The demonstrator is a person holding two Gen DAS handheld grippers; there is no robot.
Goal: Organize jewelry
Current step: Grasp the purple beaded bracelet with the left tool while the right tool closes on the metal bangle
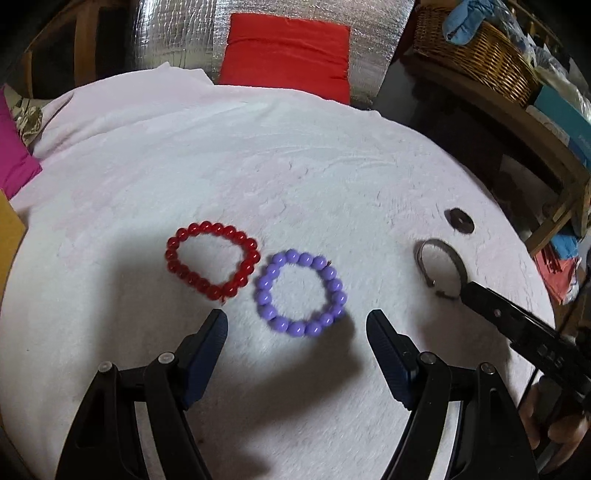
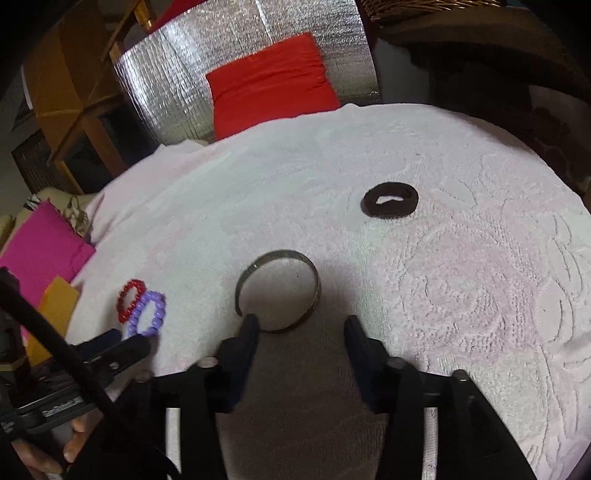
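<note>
A red bead bracelet [image 1: 211, 260] and a purple bead bracelet [image 1: 301, 293] lie side by side on the pale pink towel [image 1: 258, 166]. My left gripper [image 1: 297, 325] is open and empty, just short of the purple bracelet. A metal bangle [image 2: 279, 291] lies flat to the right; it also shows in the left wrist view [image 1: 441, 267]. My right gripper [image 2: 301, 325] is open, its tips at the bangle's near rim, left finger touching it. A black hair tie [image 2: 390, 199] lies beyond the bangle. Both bead bracelets show small at the left of the right wrist view [image 2: 142, 310].
A red cushion [image 1: 286, 55] leans on a silver foil panel [image 1: 177, 33] behind the table. A magenta cloth [image 2: 40, 251] lies at the left edge. A wicker basket [image 1: 476, 51] sits on a wooden shelf at the right.
</note>
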